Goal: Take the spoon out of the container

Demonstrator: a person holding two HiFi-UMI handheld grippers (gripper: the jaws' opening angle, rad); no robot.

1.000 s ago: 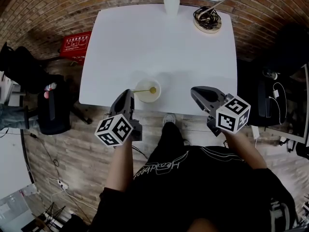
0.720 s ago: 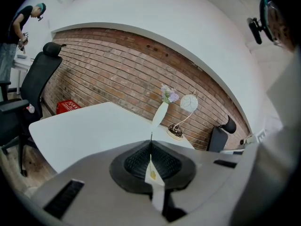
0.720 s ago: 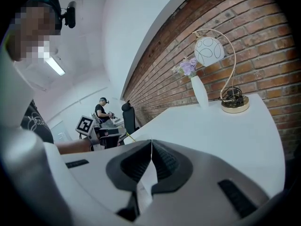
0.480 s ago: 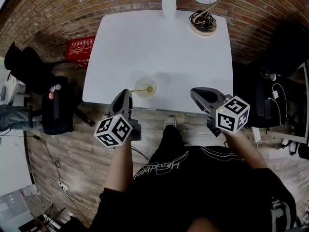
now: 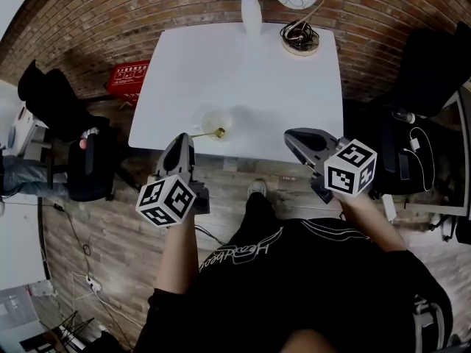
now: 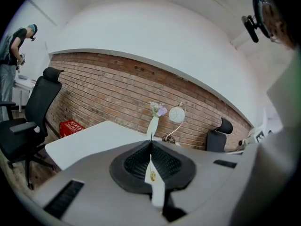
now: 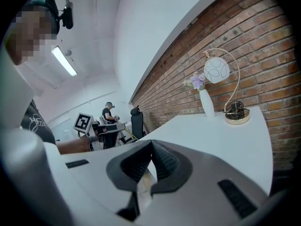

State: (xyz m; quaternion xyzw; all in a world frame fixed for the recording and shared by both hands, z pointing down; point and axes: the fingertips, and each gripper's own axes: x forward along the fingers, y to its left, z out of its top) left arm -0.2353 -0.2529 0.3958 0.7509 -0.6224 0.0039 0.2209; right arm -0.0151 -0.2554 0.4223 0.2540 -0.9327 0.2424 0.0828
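My left gripper (image 5: 183, 139) has risen, jaws pinched tight on the handle of the gold spoon (image 5: 208, 133), its bowl just ahead over the container (image 5: 214, 116) rim, my right gripper (image 5: 291, 134) closed empty alongside; that slim handle could swivel in my pinch and drop back in.

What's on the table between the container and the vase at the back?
Nothing. In the head view, the stretch from the container to the vase is bare white tabletop.
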